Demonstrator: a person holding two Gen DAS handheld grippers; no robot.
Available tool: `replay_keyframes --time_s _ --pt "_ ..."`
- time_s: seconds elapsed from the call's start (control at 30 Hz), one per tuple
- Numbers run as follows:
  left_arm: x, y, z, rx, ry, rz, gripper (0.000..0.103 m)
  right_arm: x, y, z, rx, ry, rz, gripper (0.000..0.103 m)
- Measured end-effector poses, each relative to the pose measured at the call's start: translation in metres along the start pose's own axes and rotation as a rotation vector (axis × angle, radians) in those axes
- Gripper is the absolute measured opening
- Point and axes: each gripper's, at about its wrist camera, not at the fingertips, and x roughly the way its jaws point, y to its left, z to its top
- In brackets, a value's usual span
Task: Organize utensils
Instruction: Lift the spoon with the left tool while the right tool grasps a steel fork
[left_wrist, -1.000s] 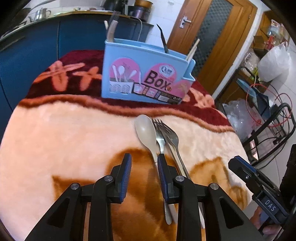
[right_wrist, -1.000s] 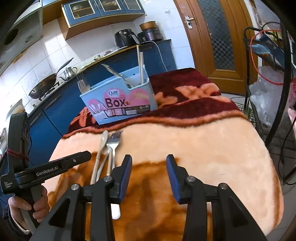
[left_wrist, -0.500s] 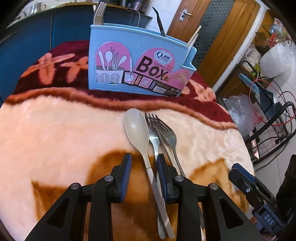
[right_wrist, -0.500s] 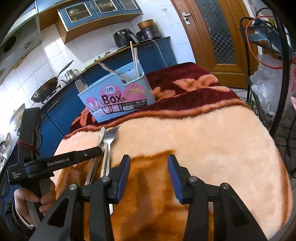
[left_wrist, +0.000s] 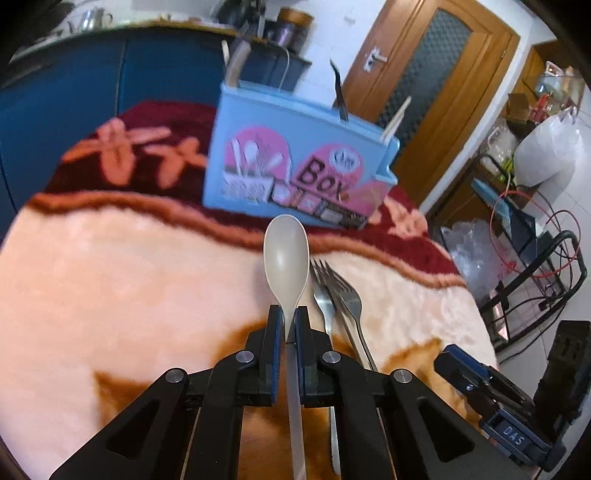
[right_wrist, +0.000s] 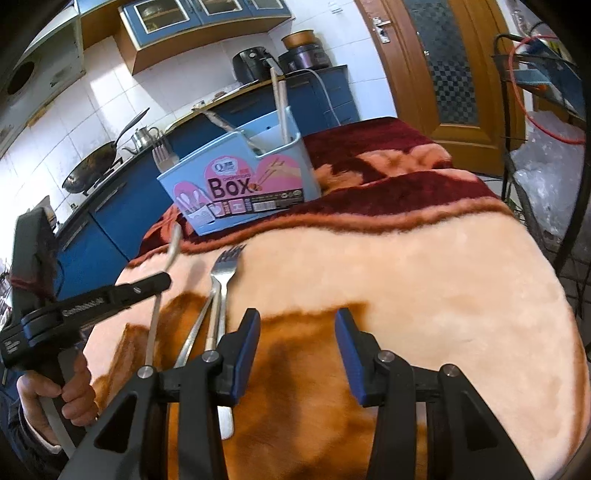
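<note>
Centre-bottom of left view, left gripper (left_wrist: 289, 325) just closed onto beige plastic spoon (left_wrist: 286, 258); two steel forks (left_wrist: 338, 291) remain outside blue plastic utensil box (left_wrist: 295, 177); right gripper (right_wrist: 295, 354) apart, empty.

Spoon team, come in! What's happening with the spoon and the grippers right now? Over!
Left gripper just closed on beige spoon. Right gripper open, empty. Two forks on blanket beside it. Blue utensil box ahead, path clear.

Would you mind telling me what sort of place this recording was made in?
Most likely a home kitchen: a wok and kettle sit on a blue counter against tiled walls, with wall cupboards above and an air fryer further along.
</note>
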Motion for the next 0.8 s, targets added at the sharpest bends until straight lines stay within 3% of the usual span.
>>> replay_keyframes --time_s 0.2,0.6,0.8 --pt "-0.025 0.010 0.003 0.030 -0.092 0.060 0.006 0.016 0.020 0.010 -0.037 0.037 0.019 0.046" --pt "-0.031 0.032 -0.001 0.010 -0.131 0.069 0.007 0.048 0.051 0.025 -0.093 0.096 0.060 0.046" --pt "-0.032 0.031 -0.003 0.026 -0.150 0.066 0.007 0.068 0.060 0.032 -0.129 0.128 0.029 0.046"
